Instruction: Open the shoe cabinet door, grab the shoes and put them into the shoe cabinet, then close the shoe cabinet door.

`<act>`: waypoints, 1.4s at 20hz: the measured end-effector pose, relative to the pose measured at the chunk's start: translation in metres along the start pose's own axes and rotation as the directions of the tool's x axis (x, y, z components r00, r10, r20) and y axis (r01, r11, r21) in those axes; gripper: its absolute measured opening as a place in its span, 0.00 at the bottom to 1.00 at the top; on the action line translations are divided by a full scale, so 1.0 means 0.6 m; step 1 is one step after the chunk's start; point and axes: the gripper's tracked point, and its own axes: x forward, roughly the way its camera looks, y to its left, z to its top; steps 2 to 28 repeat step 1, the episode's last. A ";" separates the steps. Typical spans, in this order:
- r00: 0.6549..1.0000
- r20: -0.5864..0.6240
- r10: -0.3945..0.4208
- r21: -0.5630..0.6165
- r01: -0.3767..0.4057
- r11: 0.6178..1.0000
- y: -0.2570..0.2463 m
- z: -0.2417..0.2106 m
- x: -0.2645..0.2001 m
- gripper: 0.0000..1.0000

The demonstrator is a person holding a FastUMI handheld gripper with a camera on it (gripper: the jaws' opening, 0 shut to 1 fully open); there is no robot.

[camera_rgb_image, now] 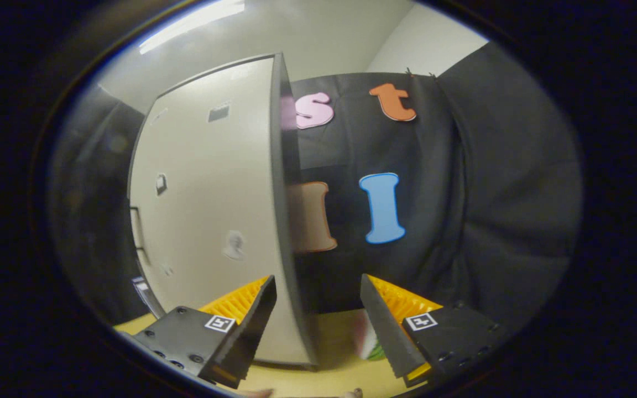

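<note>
The shoe cabinet door [213, 193] is a pale panel with a dark edge [290, 221], swung out toward me and seen almost edge-on. My gripper [318, 282] is open. The door's dark edge runs down between its two fingers, closer to the left one, and I cannot tell whether that finger touches it. A dark bar [137, 226] shows at the panel's far left side. Low beside the right finger lies a small blurred pink, white and green thing [367, 341]; I cannot tell whether it is a shoe.
The door stands on a yellowish wooden surface [335, 331] that reaches under my fingers. The black cloth wall [490, 193] hangs behind and to the right. A dark side wall [89, 182] is left of the door.
</note>
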 end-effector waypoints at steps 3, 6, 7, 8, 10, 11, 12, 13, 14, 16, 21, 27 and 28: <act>1.000 0.014 0.005 -0.016 -0.005 1.000 -0.055 -0.034 0.001 0.96; 1.000 0.014 0.005 -0.016 -0.005 1.000 -0.055 -0.034 0.001 0.96; 1.000 0.014 0.005 -0.016 -0.005 1.000 -0.055 -0.034 0.001 0.96; 1.000 0.014 0.005 -0.016 -0.005 1.000 -0.055 -0.034 0.001 0.96; 1.000 0.014 0.005 -0.016 -0.005 1.000 -0.055 -0.034 0.001 0.96; 1.000 0.014 0.005 -0.016 -0.005 1.000 -0.055 -0.034 0.001 0.96; 1.000 0.014 0.005 -0.016 -0.005 1.000 -0.055 -0.034 0.001 0.96; 1.000 0.014 0.005 -0.016 -0.005 1.000 -0.055 -0.034 0.001 0.96; 1.000 0.014 0.005 -0.016 -0.005 1.000 -0.055 -0.034 0.001 0.96; 1.000 0.014 0.005 -0.016 -0.005 1.000 -0.055 -0.034 0.001 0.96; 1.000 0.014 0.005 -0.016 -0.005 1.000 -0.055 -0.034 0.001 0.96; 1.000 0.014 0.005 -0.016 -0.005 1.000 -0.055 -0.034 0.001 0.96; 1.000 0.014 0.005 -0.016 -0.005 1.000 -0.055 -0.034 0.001 0.96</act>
